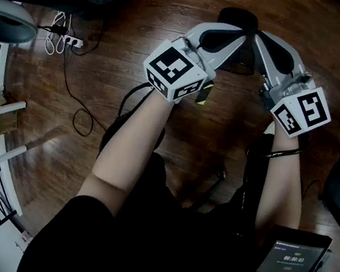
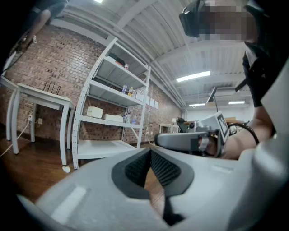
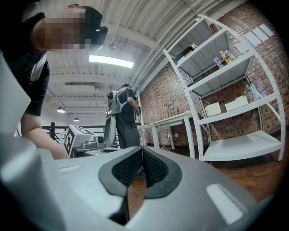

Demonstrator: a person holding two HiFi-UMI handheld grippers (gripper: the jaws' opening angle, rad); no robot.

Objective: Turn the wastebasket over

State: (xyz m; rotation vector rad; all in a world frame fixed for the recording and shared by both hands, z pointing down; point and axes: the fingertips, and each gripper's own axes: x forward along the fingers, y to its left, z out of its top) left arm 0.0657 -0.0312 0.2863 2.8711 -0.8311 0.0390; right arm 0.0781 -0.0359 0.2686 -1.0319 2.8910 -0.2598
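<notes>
Hovering level, left gripper and right gripper have fingers pressed together, empty; the wastebasket apparently stands on the floor just beyond them. Best open both, then bracket its rim before tipping.

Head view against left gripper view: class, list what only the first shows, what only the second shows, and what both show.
Only the head view: the power strip with its cables on the floor, and the lit screen at lower right. Only the left gripper view: the brick wall, the white shelving unit against it, the white table and the ceiling lights. Both: the wooden floor, the left claw, shut with nothing in it, and the right claw with its marker cube.
</notes>
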